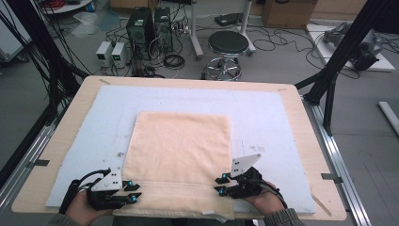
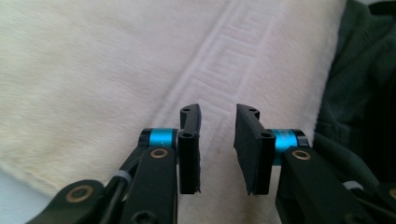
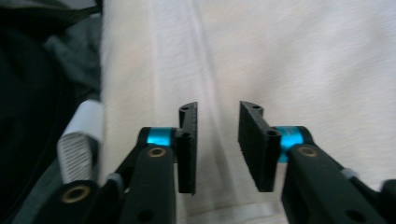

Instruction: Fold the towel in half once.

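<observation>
A cream towel (image 1: 179, 150) lies flat on the pale blue mat (image 1: 263, 117), its near end hanging a little over the table's front edge. My left gripper (image 1: 134, 192) is at the towel's near left corner, pointing right, and stands open. My right gripper (image 1: 219, 184) is at the near right corner, pointing left, also open. In the left gripper view the jaws (image 2: 217, 140) hover over the towel's woven border band (image 2: 233, 60) with a gap between them. In the right gripper view the gripper (image 3: 217, 140) is open above the towel (image 3: 289, 56), with a white label (image 3: 81, 140) at the towel's edge.
The mat lies on a light wooden table (image 1: 306, 141). Beyond the table stand a black stool (image 1: 228, 47), computer towers (image 1: 141, 28) and floor cables. Black frame posts (image 1: 343, 47) rise at the right and left. A dark green sleeve (image 2: 359, 93) shows beside the towel.
</observation>
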A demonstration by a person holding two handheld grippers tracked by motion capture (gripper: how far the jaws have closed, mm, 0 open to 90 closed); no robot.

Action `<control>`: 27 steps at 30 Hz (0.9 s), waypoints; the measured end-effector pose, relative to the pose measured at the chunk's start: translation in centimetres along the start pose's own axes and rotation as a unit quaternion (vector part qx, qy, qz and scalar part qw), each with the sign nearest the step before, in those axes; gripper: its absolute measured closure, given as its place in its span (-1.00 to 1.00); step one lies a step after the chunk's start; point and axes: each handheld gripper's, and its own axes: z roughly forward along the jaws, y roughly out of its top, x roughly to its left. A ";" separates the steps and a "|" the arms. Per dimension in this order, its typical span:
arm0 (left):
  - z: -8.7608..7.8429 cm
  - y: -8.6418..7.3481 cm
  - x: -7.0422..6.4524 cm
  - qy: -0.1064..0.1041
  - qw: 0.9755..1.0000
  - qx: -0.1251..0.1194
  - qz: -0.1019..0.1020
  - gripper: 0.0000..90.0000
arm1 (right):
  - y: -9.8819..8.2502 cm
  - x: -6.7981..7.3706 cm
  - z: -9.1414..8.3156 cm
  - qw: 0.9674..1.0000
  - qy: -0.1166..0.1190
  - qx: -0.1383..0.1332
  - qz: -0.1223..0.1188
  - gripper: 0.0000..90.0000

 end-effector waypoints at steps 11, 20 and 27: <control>-0.1 1.5 2.6 0.039 0.997 -0.045 -0.042 0.18 | 1.0 -3.3 -0.7 0.997 -0.051 -0.021 0.045 0.01; 0.1 2.8 4.7 0.059 0.994 -0.063 -0.067 -0.09 | 2.7 -6.1 -1.0 0.993 -0.089 -0.039 0.071 -0.31; 0.1 3.2 5.8 0.066 0.992 -0.072 -0.078 -0.13 | 4.4 -7.4 -0.9 0.993 -0.092 -0.038 0.069 -0.36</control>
